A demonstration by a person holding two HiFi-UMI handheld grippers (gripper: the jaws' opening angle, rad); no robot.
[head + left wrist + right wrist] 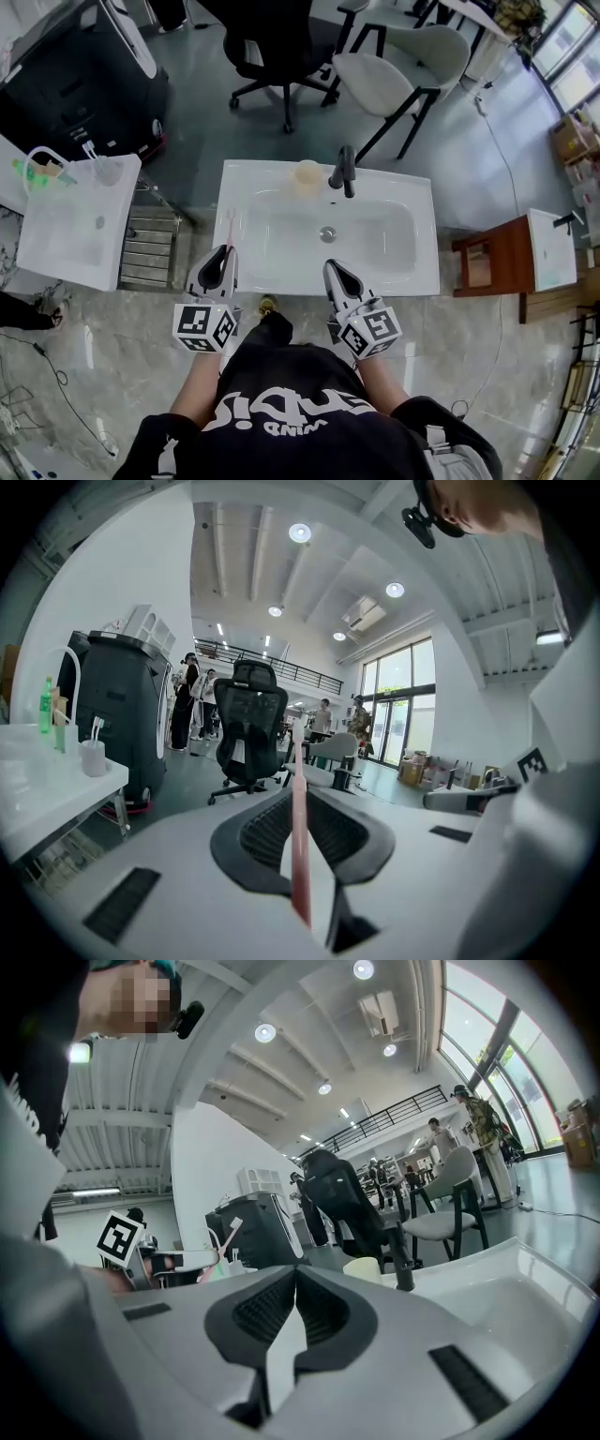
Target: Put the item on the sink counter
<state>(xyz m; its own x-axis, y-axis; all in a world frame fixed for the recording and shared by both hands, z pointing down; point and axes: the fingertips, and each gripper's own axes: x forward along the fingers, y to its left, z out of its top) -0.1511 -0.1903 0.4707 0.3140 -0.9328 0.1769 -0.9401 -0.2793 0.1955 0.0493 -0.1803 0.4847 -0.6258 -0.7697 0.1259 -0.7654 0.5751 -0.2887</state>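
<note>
A pink toothbrush (230, 228) with a white head sticks out forward from my left gripper (225, 251), which is shut on its handle (298, 836). The gripper hovers over the front left edge of the white sink counter (424, 274). My right gripper (334, 268) hangs over the counter's front edge near the middle, jaws shut with nothing between them (295, 1279). From the right gripper view the toothbrush (226, 1235) shows off to the left. A pale cup (307, 175) and a black faucet (345, 171) stand at the back of the basin.
A second white sink unit (80, 225) with a cup of brushes (106, 169) stands to the left. Behind the sink are a black office chair (281, 42) and a white chair (398, 80). A wooden cabinet (497, 258) sits at the right.
</note>
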